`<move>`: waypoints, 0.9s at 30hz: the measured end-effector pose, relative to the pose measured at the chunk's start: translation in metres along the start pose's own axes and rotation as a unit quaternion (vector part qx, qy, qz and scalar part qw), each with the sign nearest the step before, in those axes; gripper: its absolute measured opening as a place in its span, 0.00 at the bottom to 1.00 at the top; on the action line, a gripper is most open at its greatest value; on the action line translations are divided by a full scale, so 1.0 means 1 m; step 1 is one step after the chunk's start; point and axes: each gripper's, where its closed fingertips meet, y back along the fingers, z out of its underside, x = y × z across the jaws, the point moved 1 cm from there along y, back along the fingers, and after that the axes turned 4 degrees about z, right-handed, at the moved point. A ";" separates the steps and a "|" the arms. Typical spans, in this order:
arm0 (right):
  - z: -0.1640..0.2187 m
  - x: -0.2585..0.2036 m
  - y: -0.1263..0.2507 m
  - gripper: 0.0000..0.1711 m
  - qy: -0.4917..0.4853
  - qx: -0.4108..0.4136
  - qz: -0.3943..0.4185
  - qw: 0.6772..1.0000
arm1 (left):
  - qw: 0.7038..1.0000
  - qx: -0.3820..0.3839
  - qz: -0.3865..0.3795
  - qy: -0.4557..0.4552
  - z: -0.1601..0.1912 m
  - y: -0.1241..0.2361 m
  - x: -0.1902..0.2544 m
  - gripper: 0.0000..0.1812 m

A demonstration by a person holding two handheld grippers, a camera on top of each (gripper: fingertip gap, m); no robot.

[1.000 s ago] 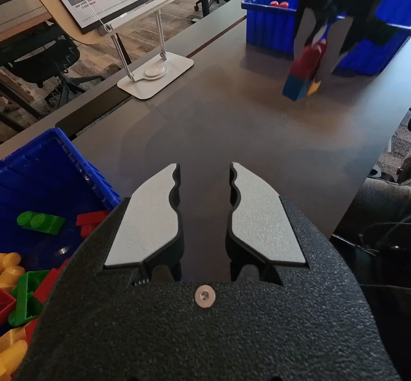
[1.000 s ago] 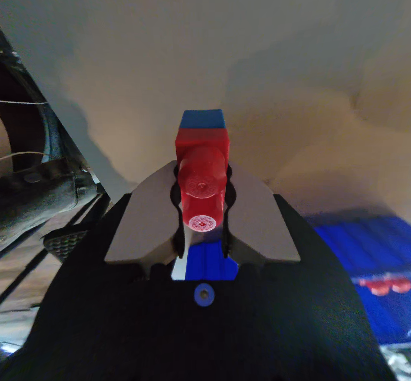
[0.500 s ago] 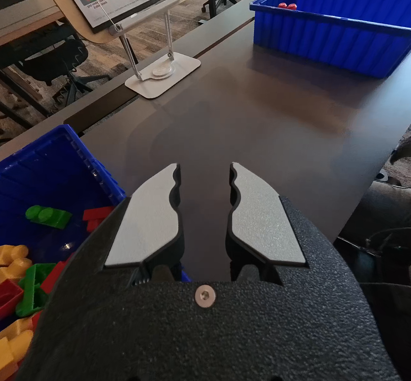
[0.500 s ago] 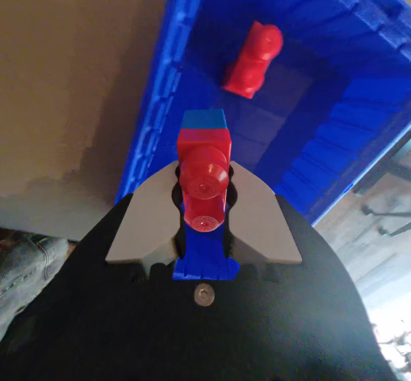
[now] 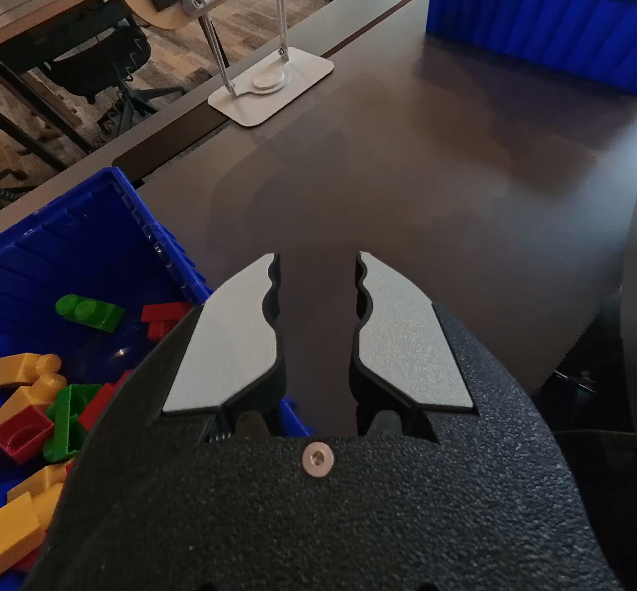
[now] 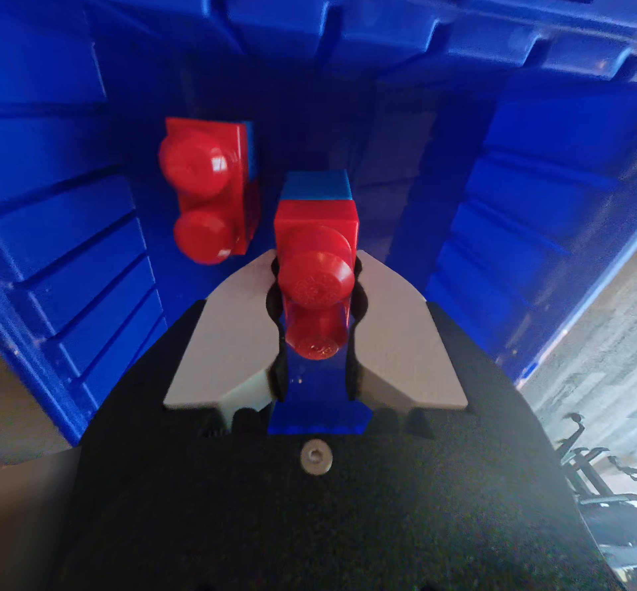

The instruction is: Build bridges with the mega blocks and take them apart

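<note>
Operator: Status of right gripper (image 6: 315, 302)?

Technician: Jaws are clamped on a red two-stud block (image 6: 317, 274). A blue block (image 6: 316, 185) is attached to its underside. Grey fingers (image 6: 234, 329) press on both flanks of the red block. The held stack is positioned inside the far blue bin (image 6: 517, 168), above the bin floor. Contact with the floor cannot be determined.

Operator: Other contents of that bin?

Technician: A second red two-stud block (image 6: 206, 188) lies just left of the held stack, not touching it. A blue edge shows along its right side.

Operator: Status of left gripper (image 5: 317, 285)?

Technician: Jaws stand apart with nothing between them. The unit is positioned over the dark table (image 5: 431, 178), at the corner of the near blue bin (image 5: 103, 216).

Operator: Contents of the near bin?

Technician: Loose blocks: a green block (image 5: 91, 311), a red block (image 5: 162, 317), yellow blocks (image 5: 31, 367) and a red hollow-side-up block (image 5: 24, 433).

Operator: Remaining items on the table?

Technician: A metal document stand (image 5: 272, 88) holding a printed sheet, at the far table edge. The far blue bin (image 5: 534, 19) sits at upper right, well apart from the left gripper.
</note>
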 end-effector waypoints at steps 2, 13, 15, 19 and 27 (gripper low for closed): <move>-0.005 0.000 -0.007 0.21 -0.005 0.001 -0.005 1.000 | 1.000 -0.003 -0.002 0.003 0.002 -0.002 -0.002 0.23; -0.014 0.004 -0.028 0.21 -0.030 -0.005 -0.015 0.999 | 1.000 -0.015 0.007 0.004 0.007 -0.013 -0.002 0.23; -0.016 0.003 -0.030 0.21 -0.034 -0.002 -0.015 0.999 | 1.000 -0.014 0.006 0.004 0.007 -0.013 -0.002 0.23; -0.018 0.003 -0.032 0.21 -0.039 0.001 -0.014 0.999 | 1.000 -0.015 0.005 0.002 0.006 -0.012 -0.002 0.23; -0.017 0.006 -0.028 0.30 -0.039 0.006 -0.007 0.999 | 1.000 -0.012 0.002 -0.001 0.004 -0.009 -0.001 0.23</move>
